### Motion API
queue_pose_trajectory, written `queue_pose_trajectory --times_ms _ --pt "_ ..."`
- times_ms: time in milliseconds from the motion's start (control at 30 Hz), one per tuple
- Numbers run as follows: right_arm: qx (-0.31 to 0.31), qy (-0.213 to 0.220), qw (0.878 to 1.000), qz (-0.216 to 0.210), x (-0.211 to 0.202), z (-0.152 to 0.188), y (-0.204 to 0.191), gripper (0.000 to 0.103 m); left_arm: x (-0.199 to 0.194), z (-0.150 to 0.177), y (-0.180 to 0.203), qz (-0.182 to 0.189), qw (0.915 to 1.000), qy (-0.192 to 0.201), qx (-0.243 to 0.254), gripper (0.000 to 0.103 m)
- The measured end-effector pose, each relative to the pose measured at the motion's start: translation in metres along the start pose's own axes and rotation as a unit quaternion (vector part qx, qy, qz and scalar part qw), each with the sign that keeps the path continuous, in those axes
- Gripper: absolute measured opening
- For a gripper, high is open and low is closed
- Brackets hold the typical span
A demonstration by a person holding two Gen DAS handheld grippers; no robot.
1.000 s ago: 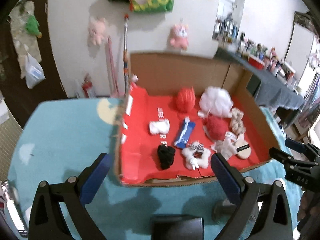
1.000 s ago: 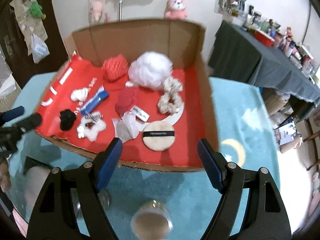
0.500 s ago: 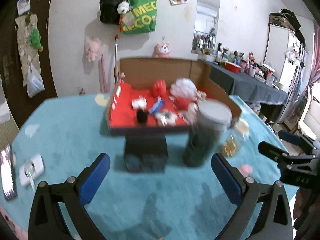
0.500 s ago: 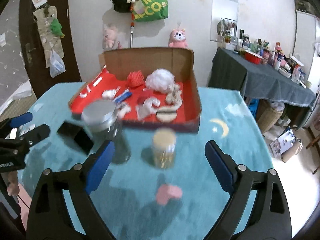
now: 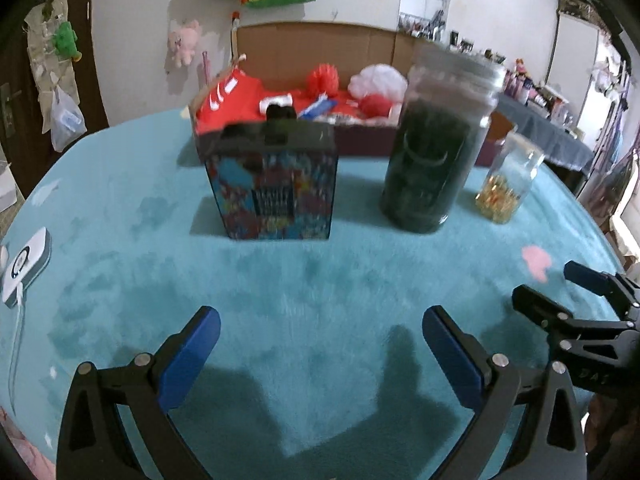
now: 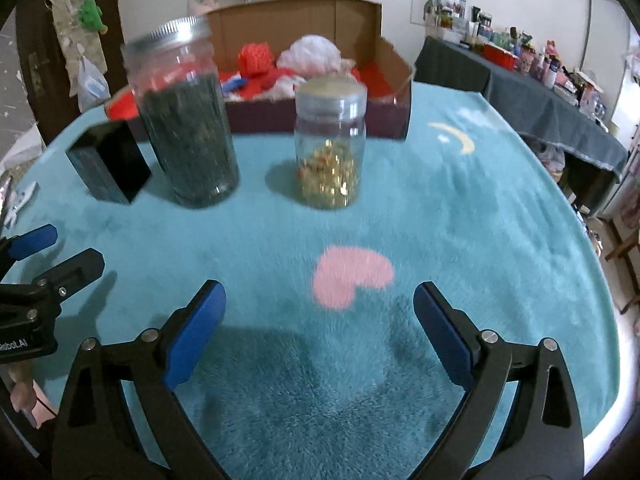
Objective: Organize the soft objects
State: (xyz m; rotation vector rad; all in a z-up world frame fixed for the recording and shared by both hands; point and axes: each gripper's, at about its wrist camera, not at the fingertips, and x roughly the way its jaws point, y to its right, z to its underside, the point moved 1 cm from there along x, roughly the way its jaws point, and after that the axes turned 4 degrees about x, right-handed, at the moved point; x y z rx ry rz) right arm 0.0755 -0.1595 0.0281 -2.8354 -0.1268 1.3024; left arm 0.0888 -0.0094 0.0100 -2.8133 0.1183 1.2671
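Hovered low, left claw (image 5: 320, 344) and right claw (image 6: 318, 320) both spread wide, empty, above teal plush surface (image 6: 460, 208); faced brown cardboard box (image 6: 360, 20) of soft items beyond.

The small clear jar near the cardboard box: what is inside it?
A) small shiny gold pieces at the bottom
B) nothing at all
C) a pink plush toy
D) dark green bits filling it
A: the small clear jar holds a low heap of gold pieces, with the rest of the jar clear above them.

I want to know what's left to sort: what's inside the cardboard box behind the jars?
Inside the cardboard box: a red pouf, a white pouf, red lining. The big jar and box wall hide the rest.
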Motion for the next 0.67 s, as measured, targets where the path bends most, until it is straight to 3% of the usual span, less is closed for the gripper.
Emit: queue_pose_trajectory --times_ms 200,667 --pt "0.008 -0.001 1.000 0.005 0.0029 0.0049 0.0027 0.097 0.0089 0.0043 0.0020 -0.020 0.9998 -0.006 0.004 0.103" --pt "0.011 0.002 1.000 0.004 0.0044 0.0031 0.0043 0.098 0.0096 0.0050 -0.0015 -0.016 0.9999 0.000 -0.004 0.103"
